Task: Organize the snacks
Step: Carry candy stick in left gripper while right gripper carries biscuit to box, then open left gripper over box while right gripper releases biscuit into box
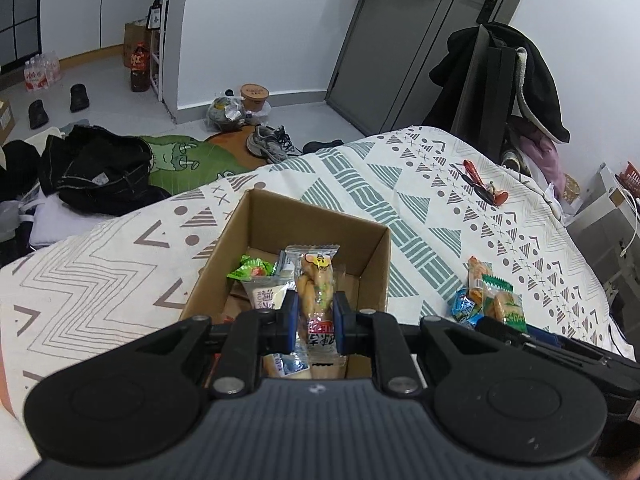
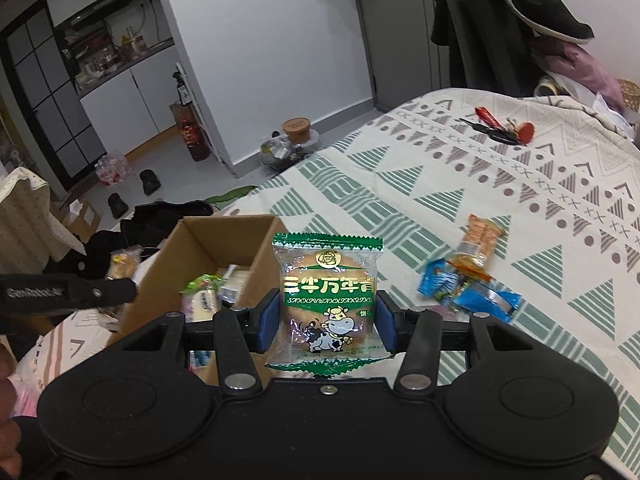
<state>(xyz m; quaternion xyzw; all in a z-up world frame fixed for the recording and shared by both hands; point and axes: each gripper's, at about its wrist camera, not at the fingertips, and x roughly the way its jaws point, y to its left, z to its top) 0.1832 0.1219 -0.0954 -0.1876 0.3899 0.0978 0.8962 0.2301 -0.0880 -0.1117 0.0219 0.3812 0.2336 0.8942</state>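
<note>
My left gripper (image 1: 315,320) is shut on a long clear packet of orange snack sticks (image 1: 316,292), held above the open cardboard box (image 1: 256,220) on the bed. Several snack packets lie inside the box (image 1: 256,270). My right gripper (image 2: 326,320) is shut on a green-edged biscuit packet with a cartoon cow (image 2: 326,300), just right of the cardboard box (image 2: 208,236). The left gripper's arm (image 2: 68,290) shows at the left edge of the right wrist view. Loose snacks stay on the bedspread: an orange packet (image 2: 478,246) and blue packets (image 2: 468,290).
The patterned bedspread (image 1: 400,184) covers the bed. Keys with red tags (image 2: 504,128) lie farther back on it. Clothes (image 1: 96,164), shoes (image 1: 268,142) and bottles lie on the floor beyond the bed. A chair draped with coats (image 1: 504,80) stands at the far right.
</note>
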